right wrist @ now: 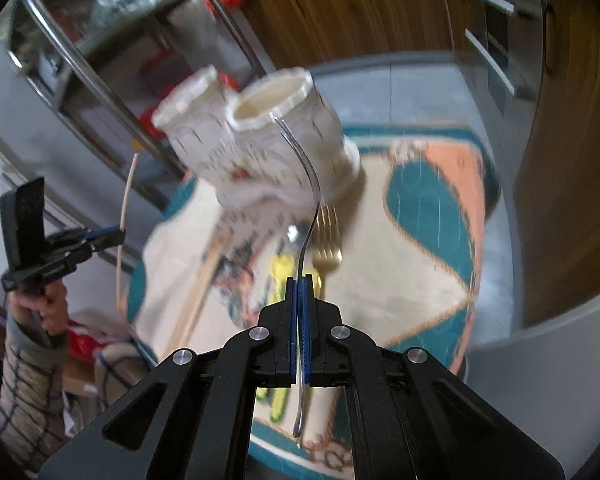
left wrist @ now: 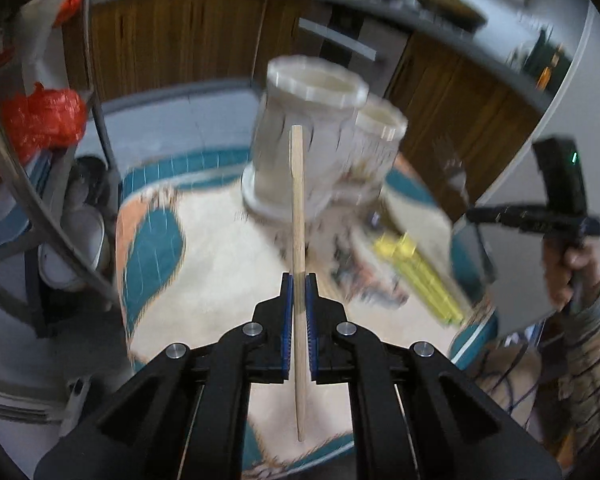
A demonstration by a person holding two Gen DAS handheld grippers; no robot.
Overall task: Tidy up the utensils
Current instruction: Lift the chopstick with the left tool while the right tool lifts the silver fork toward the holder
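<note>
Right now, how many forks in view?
2. A silver fork is clamped in the right gripper, tines up near the white holder. A gold fork lies on the table mat behind it. Blur may hide others.

Right claw (right wrist: 299,280) tight on a silver fork (right wrist: 309,184), tines near the white holder's (right wrist: 260,148) rim.

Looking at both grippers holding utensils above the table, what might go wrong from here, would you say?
The wooden stick is pinched near its lower end by the left gripper, so it could pivot or slip. The silver fork in the right gripper is thin and curved, and may catch the white holder's rim.
</note>
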